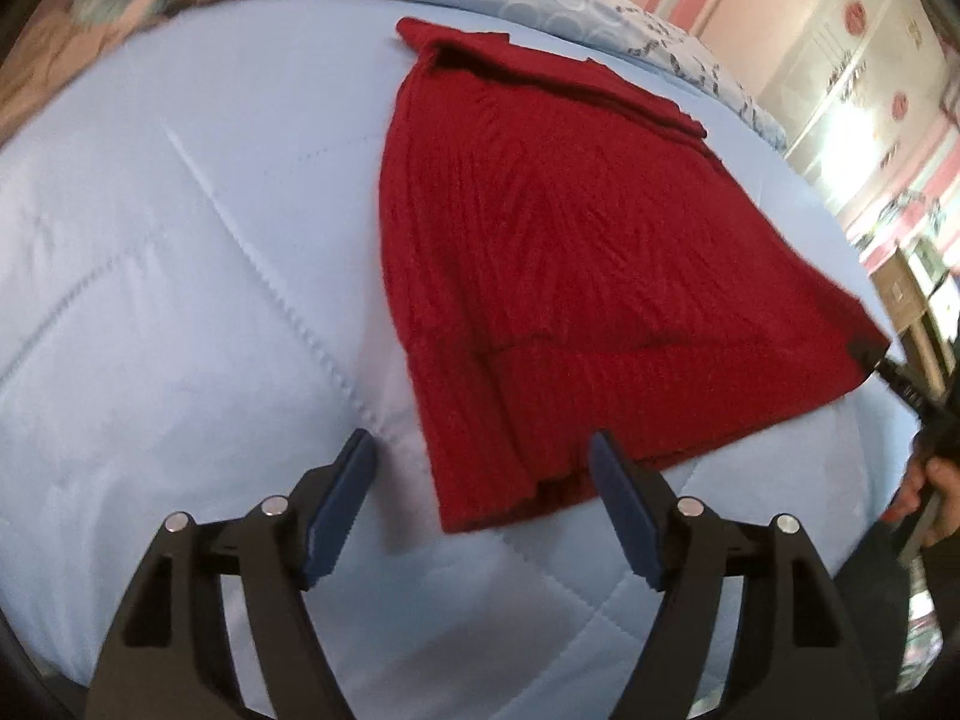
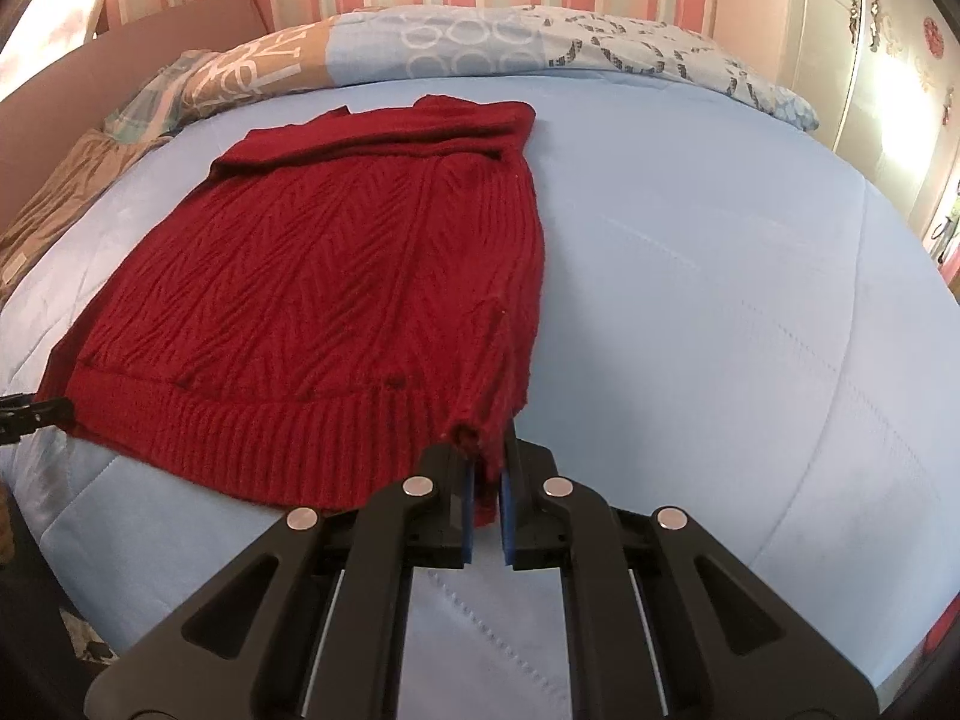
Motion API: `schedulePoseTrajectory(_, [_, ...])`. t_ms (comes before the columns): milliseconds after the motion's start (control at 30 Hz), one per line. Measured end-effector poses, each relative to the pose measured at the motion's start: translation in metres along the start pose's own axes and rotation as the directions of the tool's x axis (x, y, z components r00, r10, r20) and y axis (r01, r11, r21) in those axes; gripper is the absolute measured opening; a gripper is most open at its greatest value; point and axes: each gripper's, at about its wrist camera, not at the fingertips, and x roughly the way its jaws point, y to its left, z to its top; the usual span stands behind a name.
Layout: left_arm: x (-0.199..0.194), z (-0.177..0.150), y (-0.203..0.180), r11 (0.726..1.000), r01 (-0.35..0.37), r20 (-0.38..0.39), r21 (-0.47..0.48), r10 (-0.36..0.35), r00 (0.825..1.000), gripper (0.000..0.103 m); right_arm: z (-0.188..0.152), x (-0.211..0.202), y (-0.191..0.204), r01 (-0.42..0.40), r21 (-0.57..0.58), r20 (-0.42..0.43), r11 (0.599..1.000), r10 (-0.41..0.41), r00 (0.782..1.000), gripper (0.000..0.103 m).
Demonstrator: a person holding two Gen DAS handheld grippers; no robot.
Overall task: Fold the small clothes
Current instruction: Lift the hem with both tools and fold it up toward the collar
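Your left gripper (image 1: 480, 468) is hanging with its fingers spread wide and gripping nothing, just above the near hem corner of the red knit sweater (image 1: 576, 252), which is lying on the light blue quilt (image 1: 180, 276). Only your left wrist view is showing that gap and the quilt's stitched seams on the sweater's left. It is also catching your right gripper (image 1: 870, 354) at the far right, pinching the hem's other corner.

Your right wrist view is showing that pinch up close: the right gripper (image 2: 486, 480) is closing its blue pads (image 2: 467, 504) almost together on a bunched bit of the sweater's (image 2: 336, 276) ribbed hem. This view is also giving the clearer look at the knit, with herringbone ribs over the body and a ribbed band along the hem.

The sweater's long axis is running from near to far, hem toward you, the folded-over upper part lying toward the patterned pillows (image 2: 480, 42).
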Motion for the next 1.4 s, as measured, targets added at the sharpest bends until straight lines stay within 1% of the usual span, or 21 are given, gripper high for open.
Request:
schedulePoseTrajectory(67, [-0.002,0.002,0.008,0.997,0.043,0.01,-0.058,-0.043,0.999,0.072,0.001,0.0,0.001,0.005,-0.009,0.002,1.0,-0.004,1.0,0.007])
schedulePoseTrajectory(100, [-0.002,0.004,0.012,0.995,0.057,0.016,-0.086,-0.056,0.998,0.057,0.001,0.0,0.002,0.006,-0.011,0.001,1.0,-0.006,1.0,0.007])
schedulePoseTrajectory(133, [-0.003,0.005,0.014,0.993,0.06,0.016,-0.099,-0.058,0.998,0.026,0.002,0.001,0.002,0.008,-0.013,0.001,1.0,-0.008,1.0,0.007])
schedulePoseTrajectory(167, [-0.001,0.007,0.019,0.989,0.088,0.001,-0.122,-0.088,0.996,0.011,0.002,0.0,0.002,0.01,-0.016,0.001,1.0,-0.01,1.0,0.007])
schedulePoseTrajectory(233, [0.0,0.007,0.024,0.983,0.11,-0.008,-0.149,-0.112,0.994,0.01,0.002,0.0,0.003,0.013,-0.019,0.0,1.0,-0.013,1.0,0.007])
schedulePoseTrajectory(333, [-0.005,0.008,0.017,0.988,0.093,-0.008,-0.12,-0.095,0.995,0.008,0.002,0.0,0.002,0.011,-0.017,0.001,1.0,-0.011,1.0,0.007])
schedulePoseTrajectory(400, [-0.015,0.011,0.01,0.992,0.09,0.025,-0.088,-0.088,0.996,0.008,0.002,0.0,0.003,0.008,-0.019,0.003,1.0,-0.008,1.0,0.007])
schedulePoseTrajectory(500, [-0.033,0.019,-0.007,1.0,0.013,0.091,0.016,-0.015,0.996,0.008,0.004,-0.002,0.005,0.004,-0.028,0.017,1.0,-0.003,1.0,0.007])
schedulePoseTrajectory(533, [-0.04,0.022,-0.017,0.997,-0.037,0.127,0.071,0.028,0.992,0.008,0.006,-0.003,0.005,0.001,-0.029,0.024,1.0,0.0,1.0,0.007])
schedulePoseTrajectory(567, [-0.045,0.025,-0.024,0.991,-0.072,0.155,0.113,0.054,0.987,0.008,0.008,-0.005,0.006,-0.001,-0.032,0.033,1.0,0.002,0.999,0.007])
schedulePoseTrajectory(633, [-0.05,0.03,-0.033,0.979,-0.118,0.198,0.167,0.084,0.977,0.008,0.014,-0.01,0.008,0.004,-0.05,0.058,0.999,-0.001,0.998,0.007])
schedulePoseTrajectory(700, [-0.054,0.042,-0.041,0.965,-0.158,0.251,0.209,0.104,0.963,0.008,0.021,-0.013,0.009,0.012,-0.064,0.084,0.998,-0.006,0.996,0.006])
schedulePoseTrajectory(800, [-0.054,0.058,-0.05,0.945,-0.221,0.33,0.24,0.135,0.934,0.008,0.036,-0.018,0.007,0.027,-0.08,0.138,0.996,-0.016,0.99,0.006])
schedulePoseTrajectory(933, [-0.052,0.087,-0.055,0.922,-0.306,0.437,0.236,0.18,0.881,0.008,0.062,-0.017,0.005,0.04,-0.089,0.211,0.995,-0.02,0.977,0.006])
schedulePoseTrajectory(1067, [-0.038,0.123,-0.059,0.906,-0.358,0.49,0.227,0.212,0.846,0.008,0.102,-0.007,-0.003,-0.002,-0.035,0.269,0.999,0.011,0.963,0.006])
schedulePoseTrajectory(1133, [-0.03,0.145,-0.056,0.902,-0.374,0.51,0.217,0.222,0.831,0.008,0.126,0.005,-0.009,-0.019,0.004,0.293,1.0,0.017,0.956,0.006])
schedulePoseTrajectory(1233, [-0.017,0.178,-0.052,0.904,-0.379,0.527,0.196,0.229,0.819,0.008,0.159,0.025,-0.016,-0.032,0.05,0.319,0.998,0.014,0.948,0.006])
schedulePoseTrajectory(1267, [-0.01,0.194,-0.05,0.904,-0.384,0.535,0.187,0.234,0.812,0.008,0.176,0.036,-0.019,-0.039,0.07,0.33,0.997,0.014,0.944,0.006])
schedulePoseTrajectory(1333, [0.005,0.227,-0.047,0.9,-0.398,0.541,0.181,0.247,0.804,0.008,0.201,0.053,-0.02,-0.039,0.092,0.34,0.995,0.006,0.94,0.006])
schedulePoseTrajectory(1400, [0.019,0.253,-0.045,0.891,-0.417,0.538,0.178,0.266,0.8,0.008,0.231,0.075,-0.019,-0.023,0.112,0.345,0.993,-0.017,0.938,0.006])
